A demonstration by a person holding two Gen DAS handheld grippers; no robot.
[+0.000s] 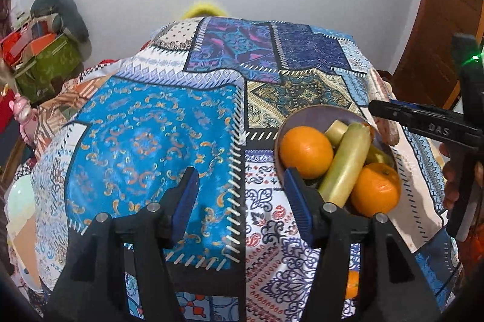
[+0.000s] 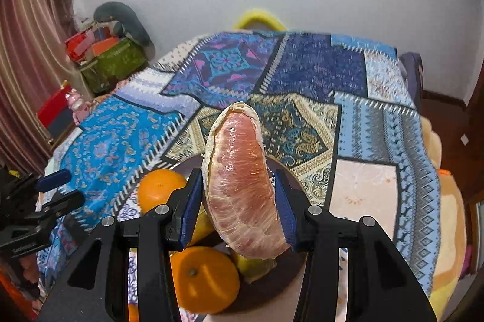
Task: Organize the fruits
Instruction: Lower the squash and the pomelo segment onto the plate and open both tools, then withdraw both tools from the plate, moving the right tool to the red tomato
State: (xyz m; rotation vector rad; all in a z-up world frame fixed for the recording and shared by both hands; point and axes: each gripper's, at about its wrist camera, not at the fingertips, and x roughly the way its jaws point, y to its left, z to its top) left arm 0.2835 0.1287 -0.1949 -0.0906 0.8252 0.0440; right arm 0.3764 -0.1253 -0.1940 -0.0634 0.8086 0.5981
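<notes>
A dark bowl (image 1: 302, 113) on the patchwork cloth holds two oranges (image 1: 305, 151) (image 1: 375, 188) and pale yellow-green bananas (image 1: 345, 164). My left gripper (image 1: 240, 179) stands open just left of the bowl, with only cloth between its fingers. My right gripper (image 2: 237, 175) is shut on a pink peeled pomelo segment (image 2: 239, 170) wrapped in film. It holds the segment above the bowl (image 2: 266, 300), over an orange (image 2: 205, 279) and a banana (image 2: 199, 228). The left wrist view shows that segment (image 1: 381, 92) at the bowl's far right rim. The left gripper (image 2: 65, 188) appears at the left edge.
The patchwork cloth (image 1: 151, 140) covers the whole table. Another orange (image 1: 352, 284) shows low down behind my left gripper's right finger. Boxes and a green bag (image 1: 45, 58) are stacked off the table's left side. A wooden door (image 1: 447, 19) stands at the right.
</notes>
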